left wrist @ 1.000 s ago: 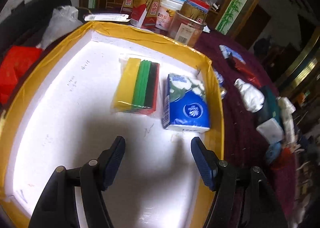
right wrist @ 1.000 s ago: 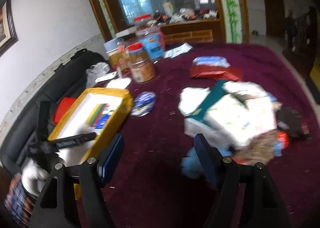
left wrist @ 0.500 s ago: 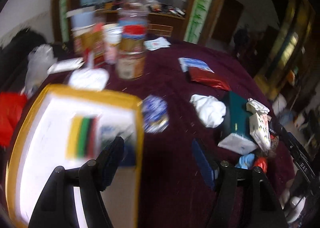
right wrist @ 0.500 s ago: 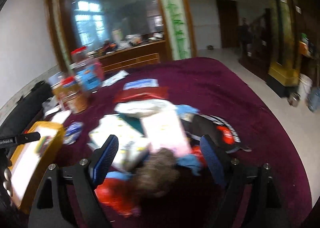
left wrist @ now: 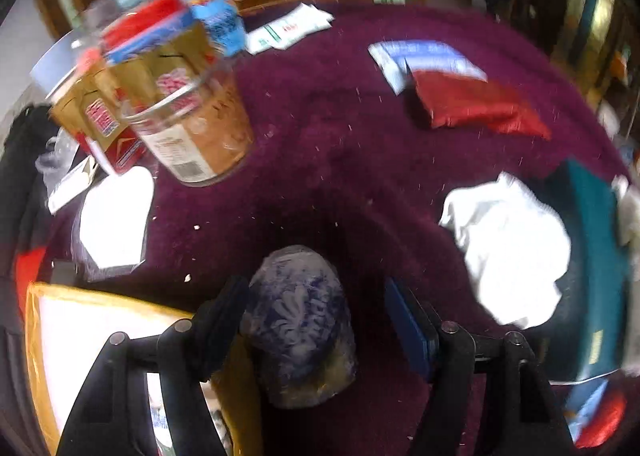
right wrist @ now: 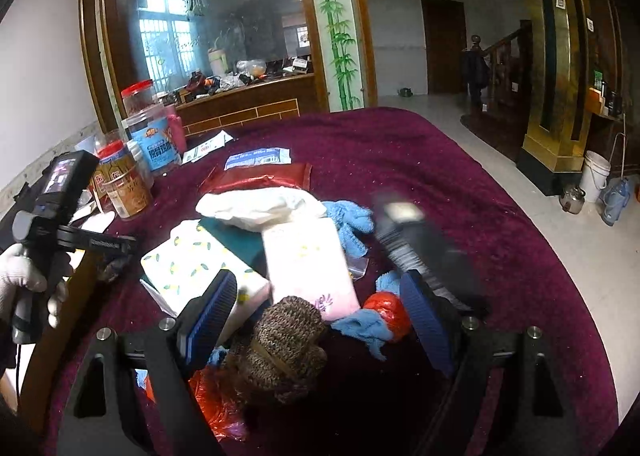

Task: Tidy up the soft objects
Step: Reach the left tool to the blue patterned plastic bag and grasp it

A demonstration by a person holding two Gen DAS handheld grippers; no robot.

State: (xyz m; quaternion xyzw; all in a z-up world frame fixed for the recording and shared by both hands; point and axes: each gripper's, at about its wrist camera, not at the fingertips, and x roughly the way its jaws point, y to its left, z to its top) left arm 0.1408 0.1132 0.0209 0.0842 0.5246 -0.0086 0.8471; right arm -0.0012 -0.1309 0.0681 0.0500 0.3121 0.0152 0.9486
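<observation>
A round blue-and-white soft pouch (left wrist: 300,320) lies on the maroon tablecloth beside the yellow-rimmed white box (left wrist: 100,320). My left gripper (left wrist: 316,324) is open and straddles the pouch, which sits nearer the left finger; its pads do not press on it. My right gripper (right wrist: 320,320) is open over a pile of soft things. A brown knitted item (right wrist: 284,344) lies loose between its fingers. Just beyond are a pink tissue pack (right wrist: 308,260), a lemon-print tissue pack (right wrist: 192,260), blue fluffy cloth (right wrist: 348,220) and a white crumpled cloth (right wrist: 260,204).
Jars and cartons (left wrist: 188,116) crowd the table's far left. A red foil pouch (left wrist: 472,104), a white cloth (left wrist: 516,248) and a teal pack (left wrist: 592,256) lie to the right. A gloved hand (right wrist: 20,280) holds the left tool. A dark sock (right wrist: 432,248) lies by the right finger.
The left gripper swung from above the box, out over the cloth, to the blue pouch. The right gripper came in over the pile, then stayed put, its jaws a little wider.
</observation>
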